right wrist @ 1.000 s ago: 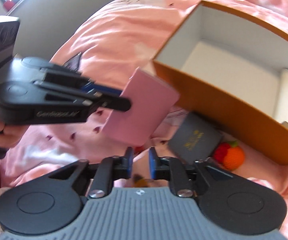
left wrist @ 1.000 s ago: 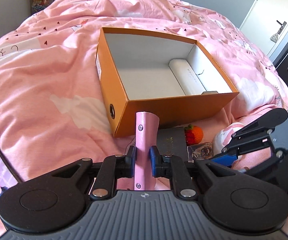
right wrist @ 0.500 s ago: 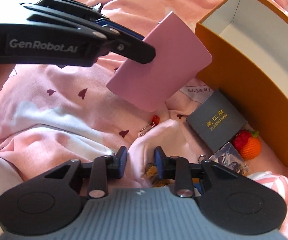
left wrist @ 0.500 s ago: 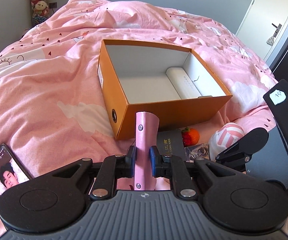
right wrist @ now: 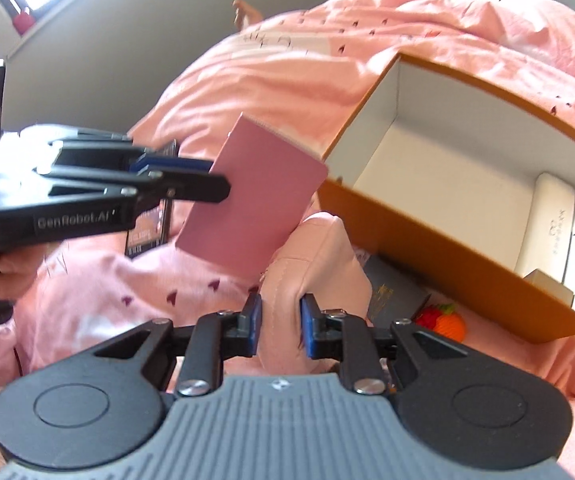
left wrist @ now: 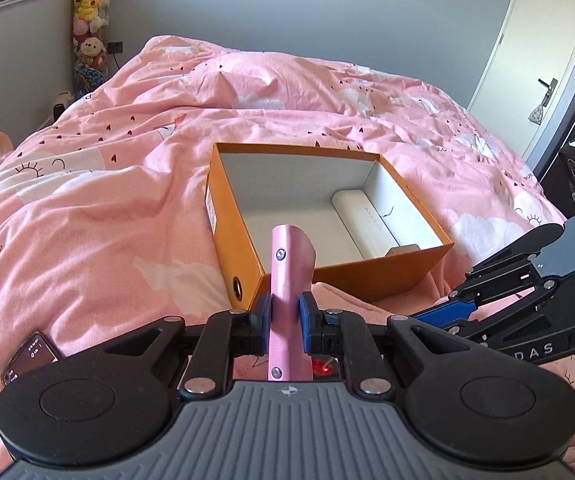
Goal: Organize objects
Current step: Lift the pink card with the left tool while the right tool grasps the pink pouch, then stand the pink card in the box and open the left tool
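My left gripper [left wrist: 285, 318] is shut on a pink notebook [left wrist: 290, 280], held edge-up above the bed, just short of the open orange box [left wrist: 243, 248]. The notebook also shows flat-on in the right wrist view [right wrist: 253, 208], held by the left gripper [right wrist: 211, 180]. My right gripper [right wrist: 281, 326] is shut on a soft pink pouch [right wrist: 315, 256], lifted beside the box [right wrist: 439, 256]. It also shows in the left wrist view [left wrist: 459, 308]. A white case [left wrist: 367, 220] lies inside the box.
A dark grey booklet [right wrist: 395, 292] and an orange-and-red knitted fruit [right wrist: 443, 322] lie on the pink duvet [left wrist: 107, 200] by the box's near wall. A phone [left wrist: 27, 356] lies at the left. A door [left wrist: 539, 40] is far right.
Both grippers rose. The right gripper, open and empty half a second ago, has closed on the pink pouch and lifted it. The left gripper still holds the notebook, now nearer the box.
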The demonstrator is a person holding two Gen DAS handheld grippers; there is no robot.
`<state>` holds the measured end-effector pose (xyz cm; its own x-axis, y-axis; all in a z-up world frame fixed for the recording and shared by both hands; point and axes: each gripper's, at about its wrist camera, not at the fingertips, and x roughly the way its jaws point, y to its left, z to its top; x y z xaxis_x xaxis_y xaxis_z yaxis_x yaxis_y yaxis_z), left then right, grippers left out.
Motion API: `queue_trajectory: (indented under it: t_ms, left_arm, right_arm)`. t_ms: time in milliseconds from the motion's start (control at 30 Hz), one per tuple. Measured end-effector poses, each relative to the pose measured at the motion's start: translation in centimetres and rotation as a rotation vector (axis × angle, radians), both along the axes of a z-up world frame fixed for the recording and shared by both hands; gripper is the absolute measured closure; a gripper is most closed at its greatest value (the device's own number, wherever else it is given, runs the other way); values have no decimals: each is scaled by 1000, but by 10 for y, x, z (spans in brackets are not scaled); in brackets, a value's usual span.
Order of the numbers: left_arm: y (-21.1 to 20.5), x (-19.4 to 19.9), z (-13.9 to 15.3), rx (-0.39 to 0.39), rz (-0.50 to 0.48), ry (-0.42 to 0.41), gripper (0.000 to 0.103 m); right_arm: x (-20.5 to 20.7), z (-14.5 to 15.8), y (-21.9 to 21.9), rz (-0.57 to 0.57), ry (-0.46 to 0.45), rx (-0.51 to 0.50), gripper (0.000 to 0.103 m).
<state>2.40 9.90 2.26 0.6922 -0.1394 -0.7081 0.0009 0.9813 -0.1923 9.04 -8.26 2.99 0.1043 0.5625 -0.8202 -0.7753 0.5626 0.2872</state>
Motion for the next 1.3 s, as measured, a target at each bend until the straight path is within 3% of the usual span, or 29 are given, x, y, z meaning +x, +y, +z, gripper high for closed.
queue_trajectory:
  t_ms: [333,500,633,867,1133,1300]
  left_arm:
    - [1,43,21,-72,31,-62,88]
    - [-15,83,18,-108,26,-72,89]
    - [-23,122,-4,-162,45,-35,89]
    - [-36,172,-52,-222,101,63,89]
    - [-47,199,-104,-317,121,202,91]
    - [-45,203,-117,-340,129,262,91]
  right_arm:
    - [37,53,-41,-173,-90,172,82]
    - [69,61,-64,-302,-128,224,82]
    - [95,49,-76,-393,-144,229,82]
    - [132,17,-85,-457,-121,212,82]
    - [160,-16,-96,-488,-73,193,82]
    - [169,-30,-101,-498,-48,192,82]
